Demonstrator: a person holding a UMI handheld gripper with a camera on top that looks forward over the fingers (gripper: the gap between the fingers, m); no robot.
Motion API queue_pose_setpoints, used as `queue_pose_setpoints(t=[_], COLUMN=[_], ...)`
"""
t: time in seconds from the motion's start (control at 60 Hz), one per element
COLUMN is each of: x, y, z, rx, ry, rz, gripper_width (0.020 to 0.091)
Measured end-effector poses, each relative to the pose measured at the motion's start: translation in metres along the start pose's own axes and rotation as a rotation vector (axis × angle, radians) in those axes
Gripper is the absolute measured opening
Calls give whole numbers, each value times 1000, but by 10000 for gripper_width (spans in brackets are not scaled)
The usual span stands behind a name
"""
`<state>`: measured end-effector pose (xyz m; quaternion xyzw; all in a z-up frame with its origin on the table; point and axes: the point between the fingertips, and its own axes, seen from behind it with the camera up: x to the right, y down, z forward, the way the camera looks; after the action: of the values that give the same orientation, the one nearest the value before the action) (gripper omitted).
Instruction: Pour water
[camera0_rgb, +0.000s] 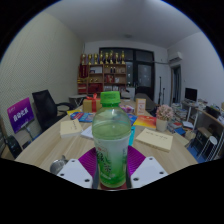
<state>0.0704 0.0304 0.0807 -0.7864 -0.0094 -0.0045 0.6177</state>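
Bottle (111, 140) upright between the fingers of the gripper (111, 172), green cap on top, above the near edge of the table (50, 140).

From the left: a black chair (44, 103) beside the table, then yellow sheets (70, 127) on the tabletop, then the bottle with both fingers closed against its lower body, magenta pads (90, 160) showing at its sides. Right of it lies a yellow pad (156, 139), with a cup (163, 124) beyond. Shelves (104, 72) stand against the far wall.

An office — long meeting table (60, 140), black swivel chairs (44, 104), shelving (104, 72).
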Motion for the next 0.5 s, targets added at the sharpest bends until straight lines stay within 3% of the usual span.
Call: queue_pose_setpoints(t=[0.117, 0.15, 0.333, 0.467, 0.5], x=[-6, -3, 2, 3, 3], y=[28, 22, 24, 24, 25], z=[8, 3, 7, 7, 9], rx=[-16, 35, 79, 63, 45], ry=[-3, 6, 34, 32, 20], rz=[10, 16, 53, 58, 61], gripper_width=[383, 395, 396, 478, 525])
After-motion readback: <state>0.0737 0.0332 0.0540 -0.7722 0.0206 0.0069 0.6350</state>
